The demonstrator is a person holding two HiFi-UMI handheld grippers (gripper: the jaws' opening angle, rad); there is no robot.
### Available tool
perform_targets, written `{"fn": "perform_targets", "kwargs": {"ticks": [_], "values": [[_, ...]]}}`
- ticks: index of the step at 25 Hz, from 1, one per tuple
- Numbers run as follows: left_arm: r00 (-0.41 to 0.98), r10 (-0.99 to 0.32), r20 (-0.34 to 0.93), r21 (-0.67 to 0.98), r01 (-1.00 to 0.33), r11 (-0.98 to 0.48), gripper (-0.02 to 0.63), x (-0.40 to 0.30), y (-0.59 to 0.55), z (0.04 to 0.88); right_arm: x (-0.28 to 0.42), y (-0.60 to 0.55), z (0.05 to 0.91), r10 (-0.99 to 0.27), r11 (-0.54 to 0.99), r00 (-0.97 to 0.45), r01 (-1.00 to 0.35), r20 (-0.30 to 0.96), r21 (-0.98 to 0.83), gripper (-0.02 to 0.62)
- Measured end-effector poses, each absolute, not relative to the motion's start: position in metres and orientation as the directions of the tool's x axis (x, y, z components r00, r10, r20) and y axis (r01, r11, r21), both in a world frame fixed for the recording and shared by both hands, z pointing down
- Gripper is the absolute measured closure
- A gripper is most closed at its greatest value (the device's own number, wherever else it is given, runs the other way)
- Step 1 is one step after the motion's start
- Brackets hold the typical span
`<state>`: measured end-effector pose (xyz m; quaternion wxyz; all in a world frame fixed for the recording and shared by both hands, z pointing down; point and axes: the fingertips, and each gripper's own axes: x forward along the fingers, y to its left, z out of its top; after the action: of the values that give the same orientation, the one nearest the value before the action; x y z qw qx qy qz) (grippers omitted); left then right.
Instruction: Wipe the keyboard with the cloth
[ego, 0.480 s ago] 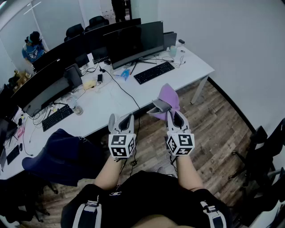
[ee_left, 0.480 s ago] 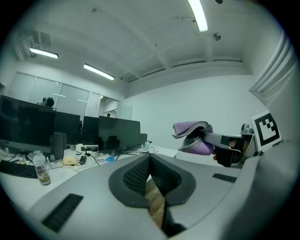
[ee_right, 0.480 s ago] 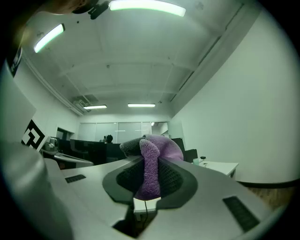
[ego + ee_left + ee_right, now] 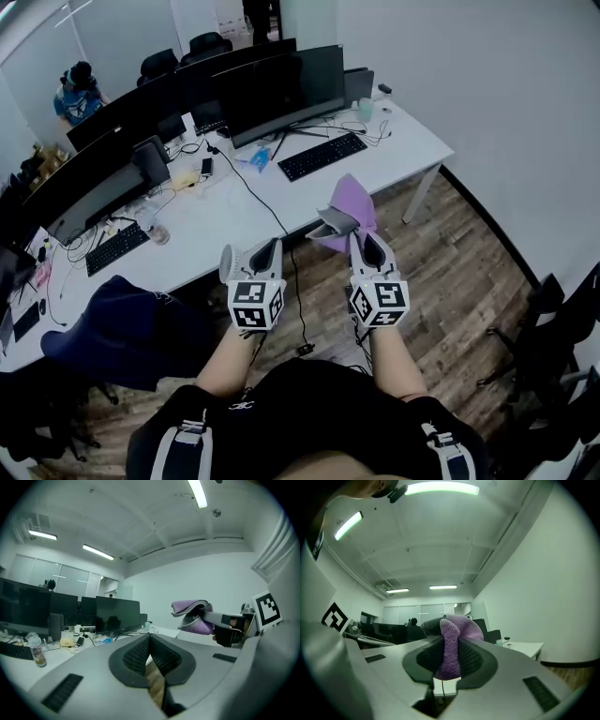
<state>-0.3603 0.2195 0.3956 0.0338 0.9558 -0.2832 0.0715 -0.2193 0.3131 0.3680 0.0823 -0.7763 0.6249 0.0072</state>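
Beyond both sets of fingers, on the white table (image 4: pixel 230 225), lies the keyboard (image 4: pixel 323 155); the right gripper (image 4: pixel 356 239), pinching the purple cloth (image 4: pixel 352 208), should lay it flat there, while the left gripper (image 4: pixel 251 258) has its fingers pressed together, empty.

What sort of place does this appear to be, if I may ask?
Most likely an open-plan office: long white desks carry rows of monitors and a keyboard, with office chairs behind them.

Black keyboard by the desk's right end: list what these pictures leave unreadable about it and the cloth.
- Black keyboard: keys and any dirt are too small in the head view; not seen in the right gripper view.
- Purple fleece cloth: its full extent, bunched and pinched inside the right gripper, both views.
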Motion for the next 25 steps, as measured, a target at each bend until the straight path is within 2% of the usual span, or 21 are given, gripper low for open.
{"fn": "perform_targets", "kwargs": {"ticks": [15,25], "values": [[0.812,-0.567,0.137,0.012,-0.574,-0.819,0.594,-0.263,0.238,0.4,-0.125,0.324,0.377,-0.978,-0.167,0.178,-0.98,-0.106,-0.106,0.508],[0.805,-0.578,0.131,0.014,-0.585,-0.811,0.594,-0.223,0.221,0.407,-0.087,0.304,0.382,-0.981,-0.147,0.159,-0.983,-0.107,-0.108,0.508]]}}
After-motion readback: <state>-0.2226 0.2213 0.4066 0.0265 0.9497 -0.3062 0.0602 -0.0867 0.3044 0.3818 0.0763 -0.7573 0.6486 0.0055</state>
